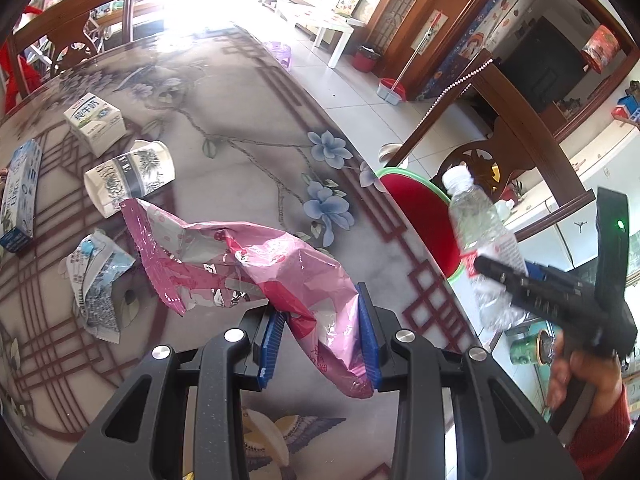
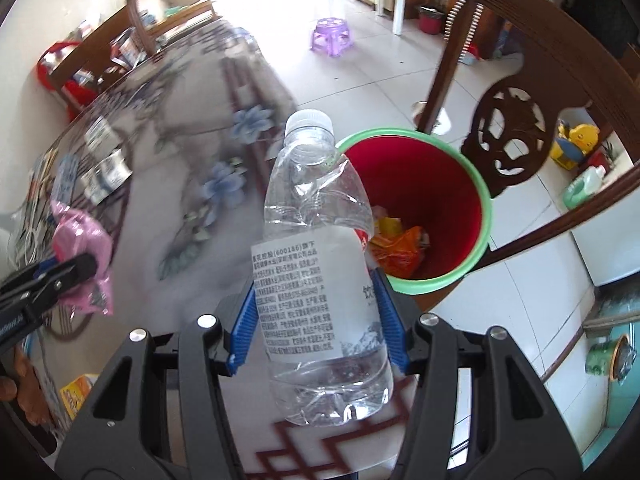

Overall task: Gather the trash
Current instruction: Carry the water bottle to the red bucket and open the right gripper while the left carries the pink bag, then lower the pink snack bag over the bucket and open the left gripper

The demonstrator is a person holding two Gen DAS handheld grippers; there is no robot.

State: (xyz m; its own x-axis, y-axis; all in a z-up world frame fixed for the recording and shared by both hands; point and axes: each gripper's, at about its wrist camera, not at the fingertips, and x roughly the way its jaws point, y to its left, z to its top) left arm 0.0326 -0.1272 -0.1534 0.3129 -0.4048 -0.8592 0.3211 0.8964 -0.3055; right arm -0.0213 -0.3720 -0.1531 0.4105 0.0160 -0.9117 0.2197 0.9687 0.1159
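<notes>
Closest to me, my left gripper (image 1: 322, 334) has its blue fingers (image 1: 367, 332) pinched on one crumpled pink bag (image 1: 256, 264), lifted just above the counter (image 1: 248, 168). My right gripper (image 2: 318, 320) clamps one clear plastic bottle (image 2: 320, 264) around its label, cap pointing away, held over the counter edge near the bin.

Beyond the bag I count one blue-and-white wrapper (image 1: 94, 284), one paper cup (image 1: 130, 176) lying on its side, one milk carton (image 1: 94, 122) and one blue box (image 1: 20, 196), all resting on the counter. The surface is glossy, printed with blue flowers and red lattice.

One red bin (image 2: 424, 208) with a green rim stands just off the edge and already has orange wrappers in it. A wooden chair (image 2: 516, 120) stands right behind it, on white floor tiles; further off stands a purple stool (image 2: 332, 36).
</notes>
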